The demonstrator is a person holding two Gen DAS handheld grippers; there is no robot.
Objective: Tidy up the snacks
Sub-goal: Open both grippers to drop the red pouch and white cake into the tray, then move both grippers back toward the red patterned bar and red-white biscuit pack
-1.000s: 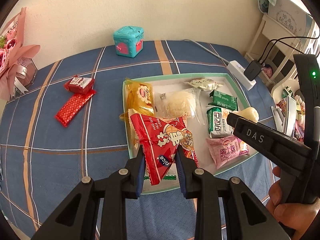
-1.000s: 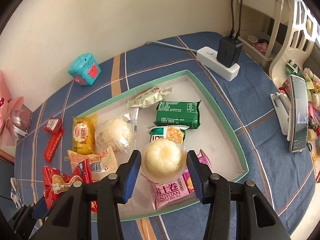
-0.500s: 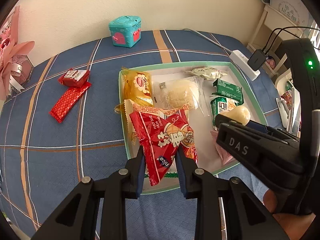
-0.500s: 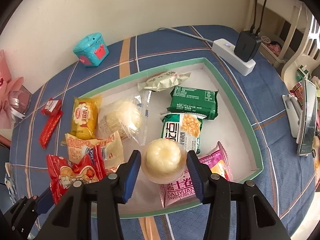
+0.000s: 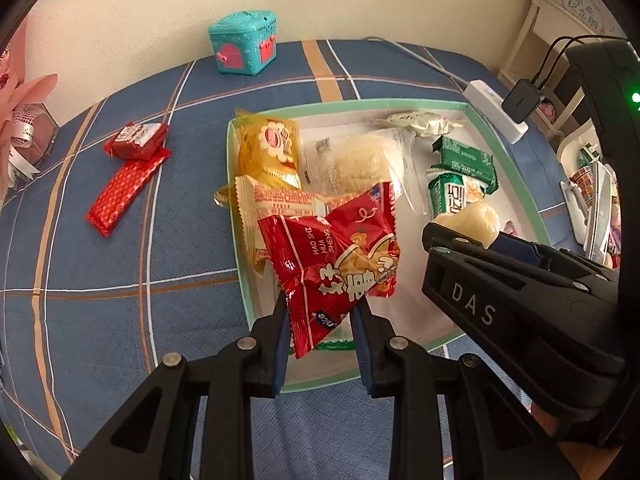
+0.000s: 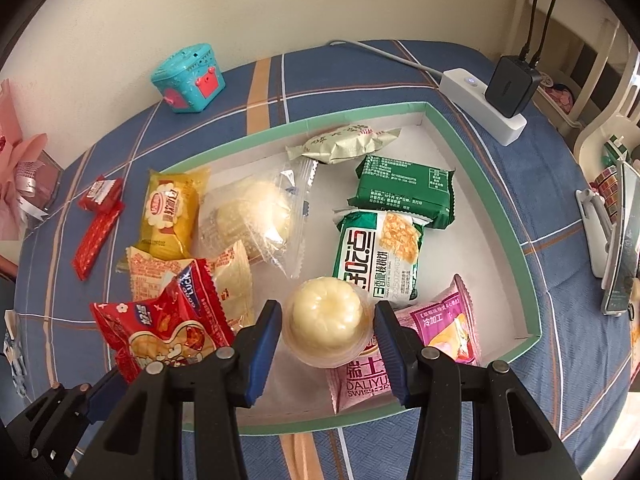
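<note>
My left gripper (image 5: 320,312) is shut on the bottom corner of a red snack packet (image 5: 340,264), held just above the near left part of the green-rimmed white tray (image 5: 236,216). My right gripper (image 6: 327,322) is shut on a pale yellow jelly cup (image 6: 324,308) over the tray's (image 6: 480,160) near middle, above a pink packet (image 6: 444,320). In the left wrist view the right gripper's black body and the cup (image 5: 476,220) fill the right side. The red packet (image 6: 160,332) hangs at lower left in the right wrist view. Several more packets lie in the tray.
Two red packets (image 5: 128,184) lie on the blue plaid cloth left of the tray. A teal toy box (image 5: 244,42) stands by the wall. A white power strip (image 6: 484,106) with a black charger sits behind the tray, and a phone on a stand (image 6: 620,248) to its right.
Both grippers have sunk a little toward the tray with their snacks still held. In the left wrist view the right gripper has come closer to the red packet.
</note>
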